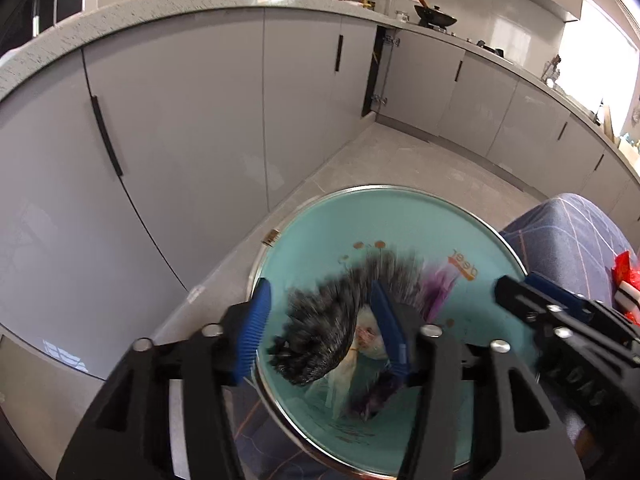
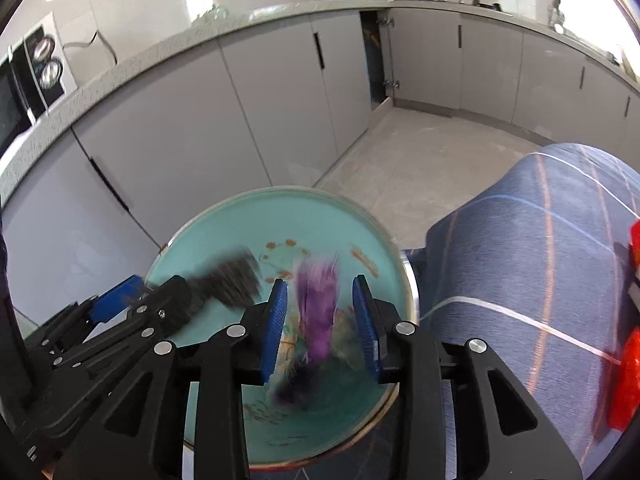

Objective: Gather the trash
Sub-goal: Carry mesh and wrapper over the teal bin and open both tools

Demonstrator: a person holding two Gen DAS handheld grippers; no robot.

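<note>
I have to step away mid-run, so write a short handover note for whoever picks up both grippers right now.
Left gripper: open, the blurred black feathery tuft between its fingers; whether it is still touching them cannot be told.
Right gripper: open, the blurred purple feathery tuft between its fingers.
Both hang over the round teal bin with the metal rim, which stands on the floor beside the blue patterned cloth.
Done: both tufts brought above the bin, which already holds pale scraps.
Left: confirm they land inside; red packaging lies on the cloth.

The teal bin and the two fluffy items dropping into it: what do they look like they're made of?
Teal bin: seemingly smooth plastic, printed inside, with a shiny, metal-looking rim. Dark fluffy item: fine black-grey fibres, like synthetic fur or feathers. Purple fluffy item: similar wispy fibres; blur leaves both uncertain.
</note>
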